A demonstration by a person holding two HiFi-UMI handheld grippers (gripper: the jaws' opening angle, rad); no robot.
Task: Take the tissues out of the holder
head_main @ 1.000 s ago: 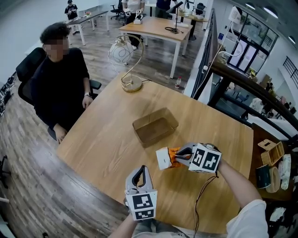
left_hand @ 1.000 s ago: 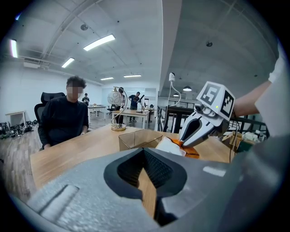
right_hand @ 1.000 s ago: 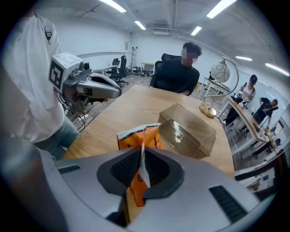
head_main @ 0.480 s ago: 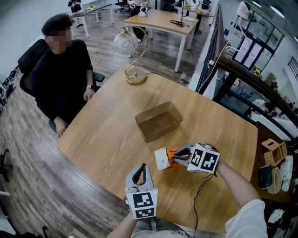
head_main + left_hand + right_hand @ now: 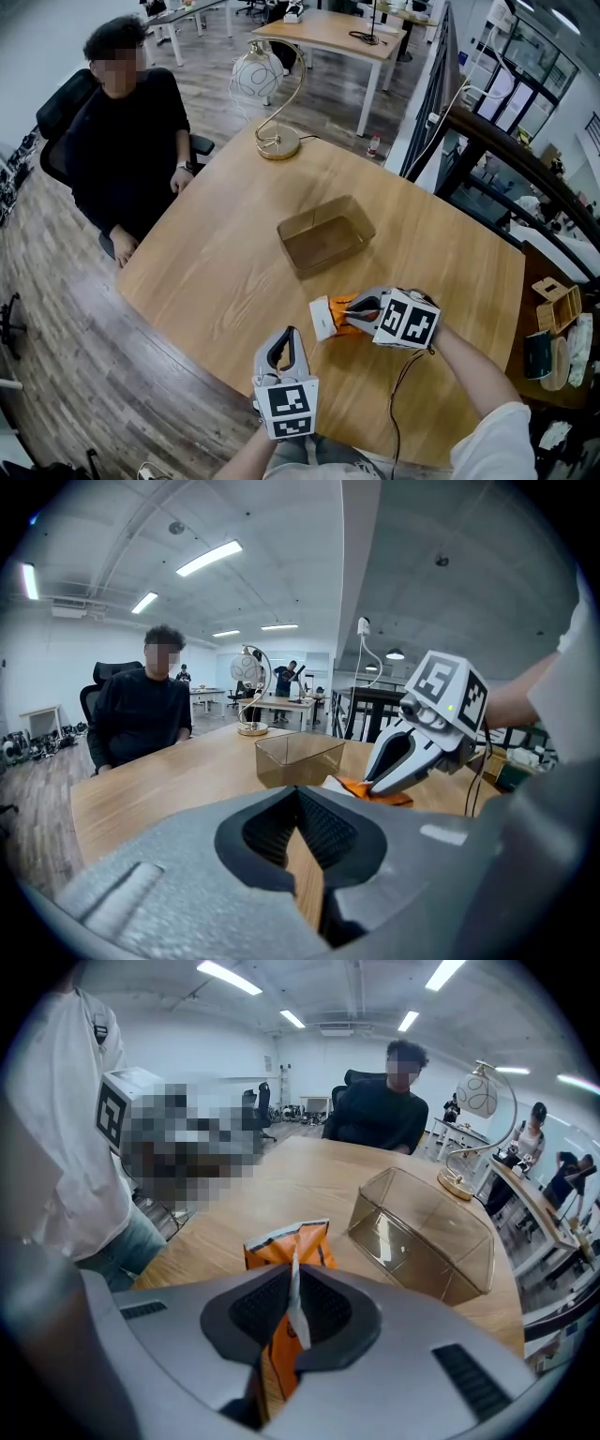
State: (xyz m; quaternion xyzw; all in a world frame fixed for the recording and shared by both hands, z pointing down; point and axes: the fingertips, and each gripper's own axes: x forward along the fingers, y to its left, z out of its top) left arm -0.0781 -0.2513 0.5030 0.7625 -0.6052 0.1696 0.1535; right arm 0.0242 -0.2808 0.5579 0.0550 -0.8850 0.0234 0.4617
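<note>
Tissue pack [image 5: 332, 317], orange with a white end, is out of the clear holder [image 5: 326, 234] and pinched in the right gripper [image 5: 356, 312], seen from the head view near the holder on the wooden table [image 5: 216, 272]; the left gripper [image 5: 284, 342] waits nearer the table edge, and a seated person [image 5: 131, 141] looks on. From the left gripper view, its own jaws [image 5: 302, 829] stand nearly together with nothing between them. From the right gripper view, the jaws [image 5: 295, 1312] are clamped on the pack's white edge, with the holder [image 5: 422, 1237] empty just beyond
</note>
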